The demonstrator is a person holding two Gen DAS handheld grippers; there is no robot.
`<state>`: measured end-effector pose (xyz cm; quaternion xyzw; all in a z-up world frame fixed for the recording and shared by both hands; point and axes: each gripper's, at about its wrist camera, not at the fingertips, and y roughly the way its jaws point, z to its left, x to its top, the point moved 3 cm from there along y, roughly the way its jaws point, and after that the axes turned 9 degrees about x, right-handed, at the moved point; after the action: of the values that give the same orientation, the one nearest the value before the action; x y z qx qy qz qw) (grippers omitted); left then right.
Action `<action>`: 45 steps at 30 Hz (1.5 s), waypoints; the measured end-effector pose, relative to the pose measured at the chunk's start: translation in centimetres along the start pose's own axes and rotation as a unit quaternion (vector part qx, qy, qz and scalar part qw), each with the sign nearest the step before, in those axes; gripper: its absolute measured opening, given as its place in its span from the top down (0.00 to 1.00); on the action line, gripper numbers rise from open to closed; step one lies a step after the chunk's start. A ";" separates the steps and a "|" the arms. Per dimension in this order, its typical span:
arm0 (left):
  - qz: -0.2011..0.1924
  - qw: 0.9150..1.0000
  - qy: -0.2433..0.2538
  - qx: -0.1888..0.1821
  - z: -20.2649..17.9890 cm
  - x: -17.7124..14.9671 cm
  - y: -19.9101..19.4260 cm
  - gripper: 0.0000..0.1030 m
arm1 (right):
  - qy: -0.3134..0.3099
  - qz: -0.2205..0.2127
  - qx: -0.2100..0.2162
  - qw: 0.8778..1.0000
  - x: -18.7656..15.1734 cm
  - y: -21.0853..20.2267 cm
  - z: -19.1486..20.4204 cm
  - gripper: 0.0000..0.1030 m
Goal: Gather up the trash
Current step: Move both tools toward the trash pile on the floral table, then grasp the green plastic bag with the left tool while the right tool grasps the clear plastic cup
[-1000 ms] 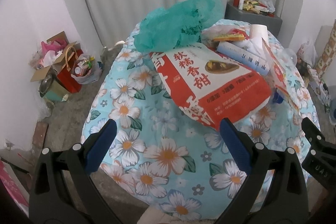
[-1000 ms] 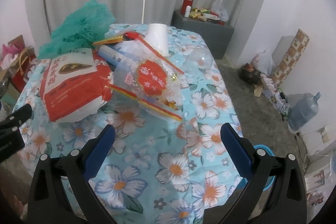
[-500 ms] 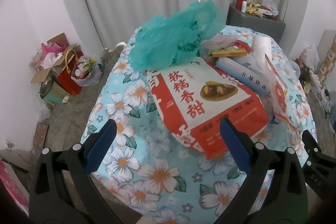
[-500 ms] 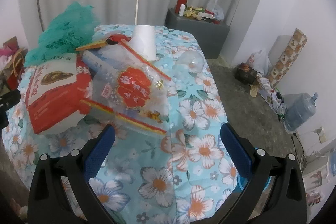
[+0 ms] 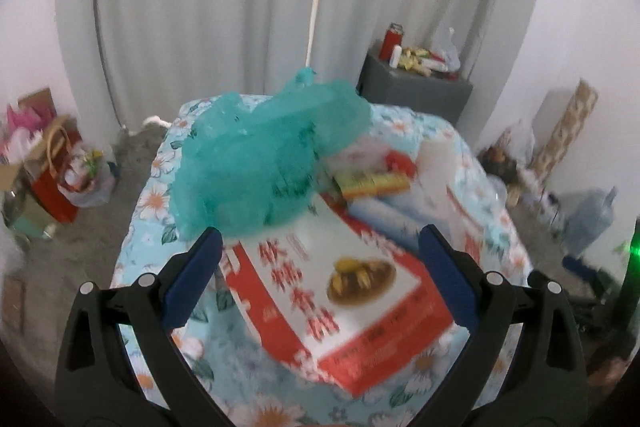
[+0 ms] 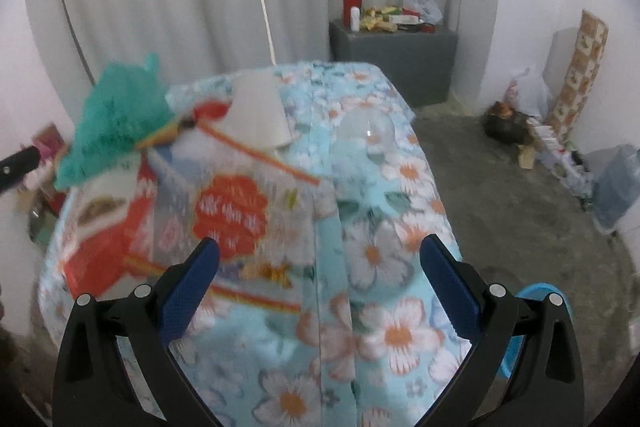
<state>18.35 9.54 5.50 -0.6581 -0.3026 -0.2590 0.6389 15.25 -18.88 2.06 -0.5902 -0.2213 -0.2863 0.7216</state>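
A table under a blue floral cloth carries the trash. A crumpled green plastic bag lies at its far left. A red and white food bag rests in front of it. My left gripper is open, its blue pads either side of that bag, above it. A clear wrapper with a red seal, a white paper cup and a clear plastic lid lie further right. My right gripper hangs open over the wrapper's near edge.
A grey cabinet with a red flask and packets stands by the curtain. Bags and boxes crowd the left floor. A water jug, more bags and a blue basin are on the right floor.
Both grippers have moved forward over the table and tilted up; the trash looms larger and lower in both views. Both stay open and hold nothing.
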 end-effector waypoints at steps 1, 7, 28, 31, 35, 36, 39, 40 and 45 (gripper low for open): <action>-0.003 1.000 -0.011 0.002 0.6 0.7 0.4 0.09 | 0.010 -0.009 0.011 1.000 0.5 0.0 -0.5 0.05; -0.041 0.999 -0.024 0.013 2.6 4.0 2.8 0.09 | 0.070 -0.027 0.039 0.996 3.4 0.8 -3.8 0.05; 0.107 0.994 0.000 0.008 3.9 4.0 16.0 0.62 | 0.096 0.071 0.072 0.990 9.6 14.4 -9.2 0.08; 0.092 0.996 0.002 0.009 3.6 4.4 15.6 0.72 | 0.086 0.086 0.051 0.991 9.4 15.4 -9.2 0.20; 0.066 0.998 0.003 0.007 3.8 5.0 14.0 0.82 | 0.089 0.091 0.046 0.991 8.9 15.6 -9.3 0.34; 0.057 0.998 0.001 0.005 4.0 5.3 13.5 0.83 | 0.087 0.086 0.046 0.991 8.9 15.5 -9.2 0.34; 0.033 0.999 -0.007 0.002 4.5 6.1 12.2 0.86 | 0.082 0.072 0.046 0.993 9.0 14.7 -9.0 0.34; 0.025 1.000 -0.011 0.001 4.6 6.4 11.7 0.87 | 0.080 0.066 0.043 0.994 9.1 14.2 -8.9 0.34; -0.038 0.999 -0.026 -0.009 4.8 8.3 7.4 0.88 | 0.073 0.025 0.035 0.996 10.0 10.4 -8.4 0.34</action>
<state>29.19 14.93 6.25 -0.6582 -0.3420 -0.2688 0.6145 29.47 -27.19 -0.59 -0.5475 -0.1625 -0.3026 0.7630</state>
